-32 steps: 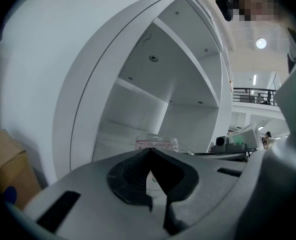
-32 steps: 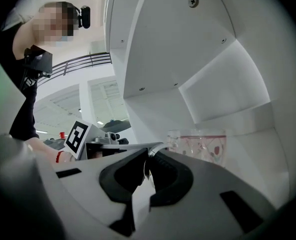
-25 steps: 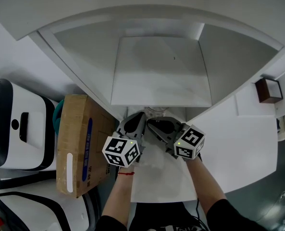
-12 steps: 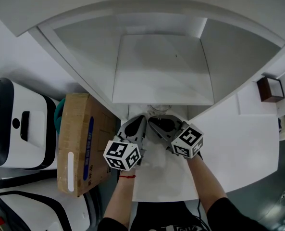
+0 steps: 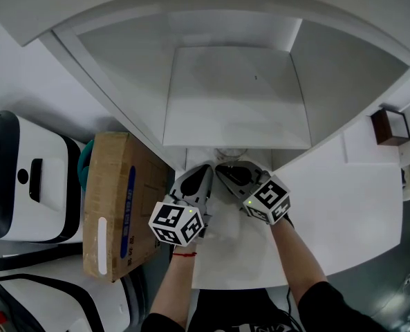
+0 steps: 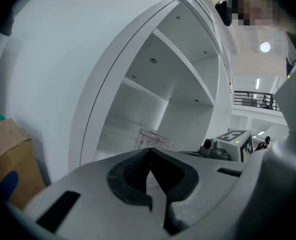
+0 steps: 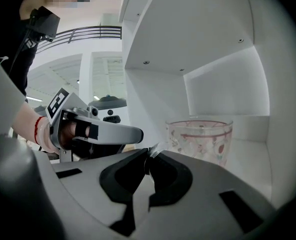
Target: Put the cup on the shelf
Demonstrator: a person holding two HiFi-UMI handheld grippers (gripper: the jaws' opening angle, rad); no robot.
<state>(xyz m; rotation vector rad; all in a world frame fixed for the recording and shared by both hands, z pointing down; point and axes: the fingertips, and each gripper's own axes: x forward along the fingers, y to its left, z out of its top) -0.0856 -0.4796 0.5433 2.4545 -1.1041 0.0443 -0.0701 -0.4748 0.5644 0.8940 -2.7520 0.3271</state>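
A clear glass cup (image 5: 230, 155) with a pink pattern stands upright at the front edge of the white shelf board (image 5: 236, 102). My left gripper (image 5: 205, 171) and right gripper (image 5: 223, 171) sit side by side just in front of it, tips near its base. In the left gripper view the jaws (image 6: 148, 153) are shut with nothing between them and the cup (image 6: 154, 138) rises just behind. The right gripper (image 7: 150, 153) is also shut, with a tiny glinting sliver at its tip that I cannot identify. The cup (image 7: 200, 139) stands free, slightly to its right.
A cardboard box (image 5: 118, 206) and a white machine (image 5: 25, 178) stand left of the shelf unit. A small dark brown box (image 5: 386, 126) sits on the white surface (image 5: 343, 206) at the right. Shelf side walls flank the cup.
Almost nothing differs. The right gripper has shifted a little to the left, while the cup and the left gripper stay where they were.
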